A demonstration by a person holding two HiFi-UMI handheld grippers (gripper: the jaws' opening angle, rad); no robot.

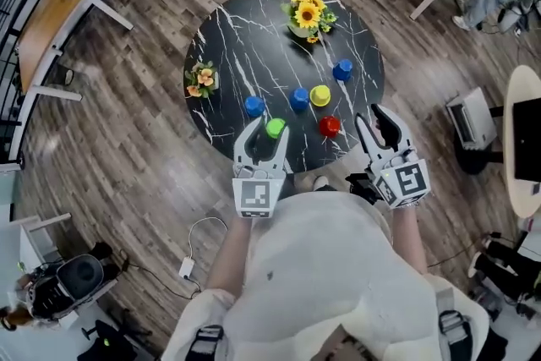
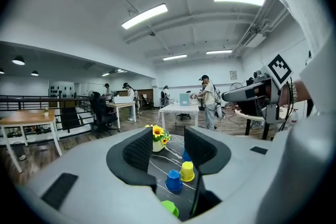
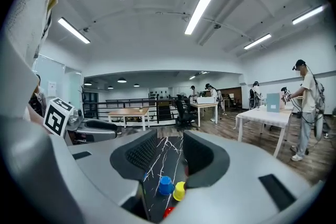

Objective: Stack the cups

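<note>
Cups of small coloured plastic stand singly on the round black marble-pattern table (image 1: 245,46), each apart from the others. The left blue cup (image 1: 254,106) sits toward the table's left side. The green cup (image 1: 275,128) is near the front edge. The middle blue cup (image 1: 299,99) and the yellow cup (image 1: 319,95) stand just beside each other at the centre. The red cup (image 1: 329,127) is in front of the yellow one, and the far blue cup (image 1: 342,69) is toward the right rim. A white vase of sunflowers (image 1: 307,13) occupies the far side, and a small bunch of orange flowers (image 1: 201,79) the left edge. The left gripper (image 1: 265,139) is over the front edge with its fingers released and spread. From the head view the green cup lies between them, and in the left gripper view it shows low in the gap, clear of both pads. The right gripper (image 1: 374,127) is just right of the red cup, its fingers likewise released and holding nothing. The table stands on a wood plank floor (image 1: 127,139).
</note>
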